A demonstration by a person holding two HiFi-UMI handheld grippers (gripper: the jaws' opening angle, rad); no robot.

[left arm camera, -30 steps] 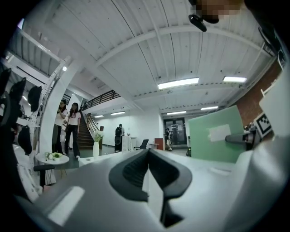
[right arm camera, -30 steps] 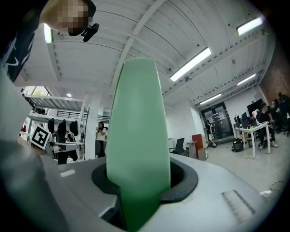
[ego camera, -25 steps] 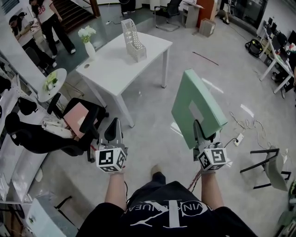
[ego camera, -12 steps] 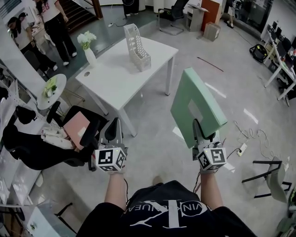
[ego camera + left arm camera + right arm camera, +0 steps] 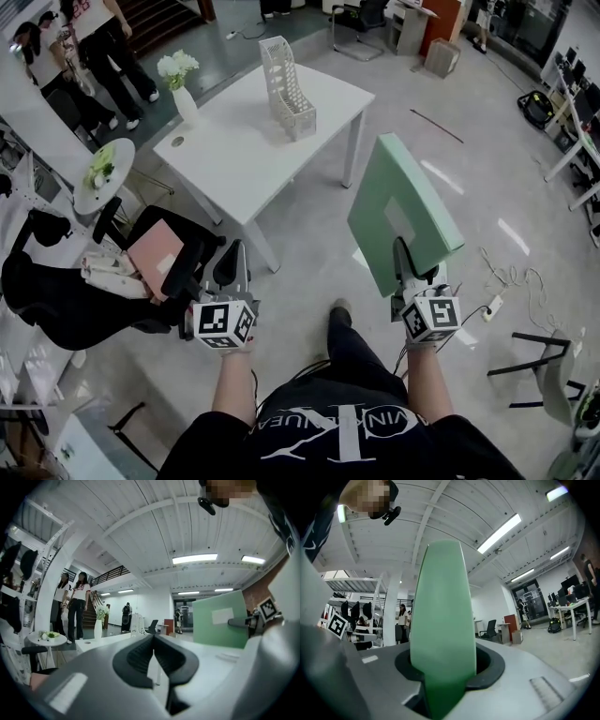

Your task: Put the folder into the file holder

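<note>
The carry step is in hand: the right hand-held gripper is pinching the green folder upright by its lower edge, well short of the file holder on the counter. The left hand-held gripper is riding pressed together, empty. Next comes closing on the holder and aligning the folder above its slot.

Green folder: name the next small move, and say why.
Probably carry it forward and left toward the white table: the right gripper is clamped on the green folder, which stands upright over the floor, while the file holder stands on that table, well ahead.
</note>
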